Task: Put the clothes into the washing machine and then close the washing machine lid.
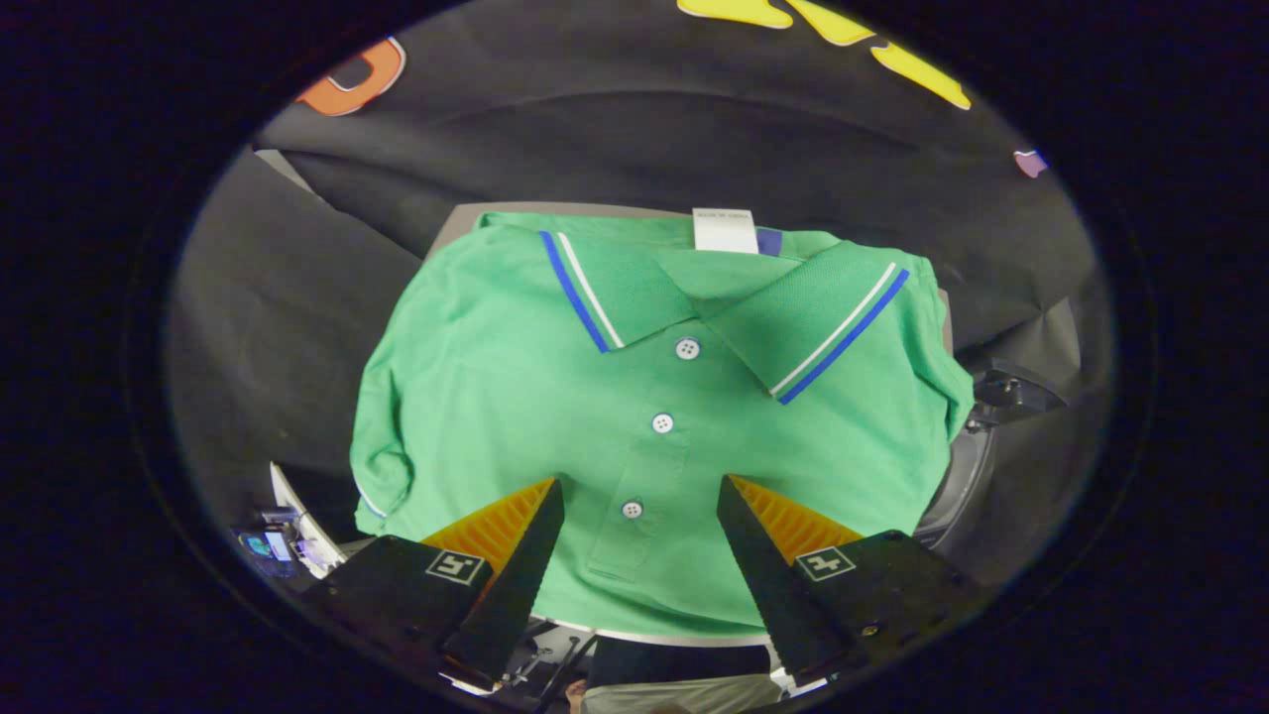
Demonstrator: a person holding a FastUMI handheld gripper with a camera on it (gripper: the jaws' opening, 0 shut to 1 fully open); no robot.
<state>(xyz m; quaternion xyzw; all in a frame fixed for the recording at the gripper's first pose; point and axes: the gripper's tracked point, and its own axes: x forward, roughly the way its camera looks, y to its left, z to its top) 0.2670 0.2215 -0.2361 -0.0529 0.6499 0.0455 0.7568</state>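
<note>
Gripper view: the gripper (639, 516) hangs with its fingers spread wide, holding nothing. A folded green polo shirt (555, 397) lies flat just ahead and beneath them, its button placket (649, 466) running lengthwise between the fingers, collar (714, 297) farthest away.

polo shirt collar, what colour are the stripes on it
White and blue stripes edge the collar of the green polo shirt, clearest in the gripper view.

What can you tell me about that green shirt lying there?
The green shirt is a folded polo of knit-looking cloth. Its collar has white and blue stripes, three white buttons run down the placket, and a white label sits inside the neck. It lies flat, front up, on a pale surface. The gripper hovers with jaws open on either side of the lowest button.
</note>
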